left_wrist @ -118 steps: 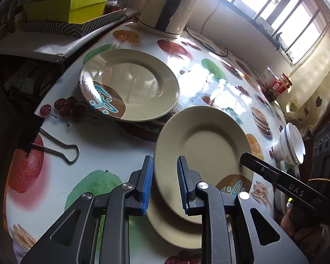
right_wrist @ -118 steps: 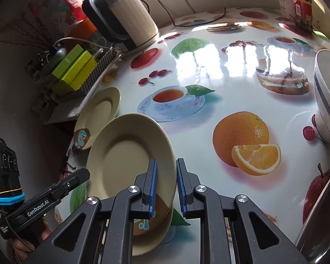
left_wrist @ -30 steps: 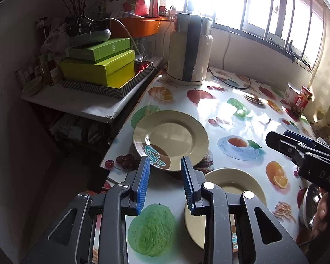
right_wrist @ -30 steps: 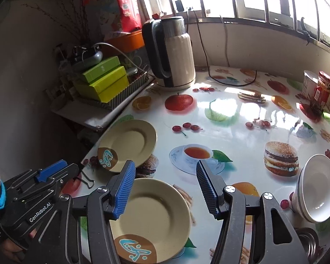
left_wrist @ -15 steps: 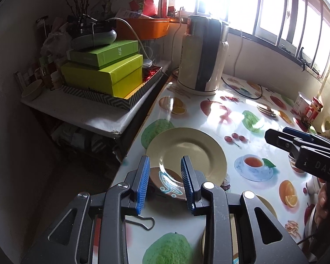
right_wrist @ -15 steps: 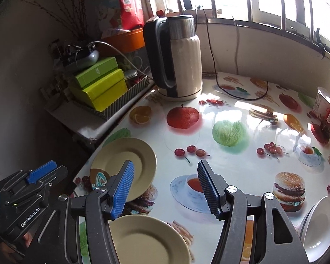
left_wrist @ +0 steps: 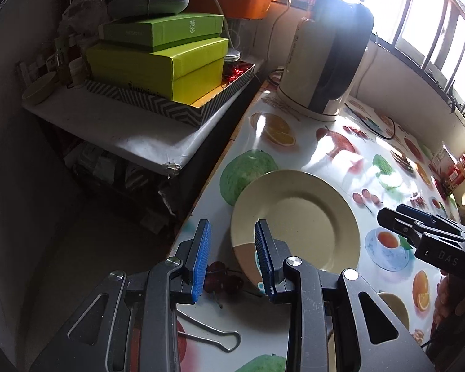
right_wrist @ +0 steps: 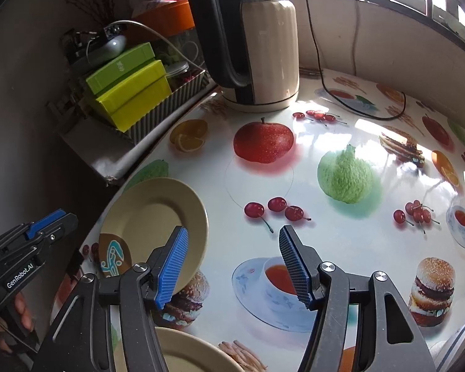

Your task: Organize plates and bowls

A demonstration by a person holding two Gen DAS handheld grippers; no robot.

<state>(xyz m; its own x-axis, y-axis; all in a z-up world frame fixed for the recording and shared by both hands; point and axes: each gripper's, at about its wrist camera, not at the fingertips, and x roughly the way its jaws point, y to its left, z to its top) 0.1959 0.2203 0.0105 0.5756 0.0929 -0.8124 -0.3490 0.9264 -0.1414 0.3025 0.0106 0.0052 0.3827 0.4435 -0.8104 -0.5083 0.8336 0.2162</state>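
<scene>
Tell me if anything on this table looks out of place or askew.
A metal binder clip lies loose on the tablecloth among the dishes, just this side of the plate. That plate sits close to the table's edge beside the shelf. Nothing looks spilled or broken.

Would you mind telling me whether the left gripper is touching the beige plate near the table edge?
Cannot tell. In the left wrist view the left gripper is open, one pad overlapping the beige plate rim, but no contact or gap shows plainly.

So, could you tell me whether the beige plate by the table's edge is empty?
Empty: the beige plate shows a bare well and rim, with only its printed brown patch; nothing lies on it.
</scene>
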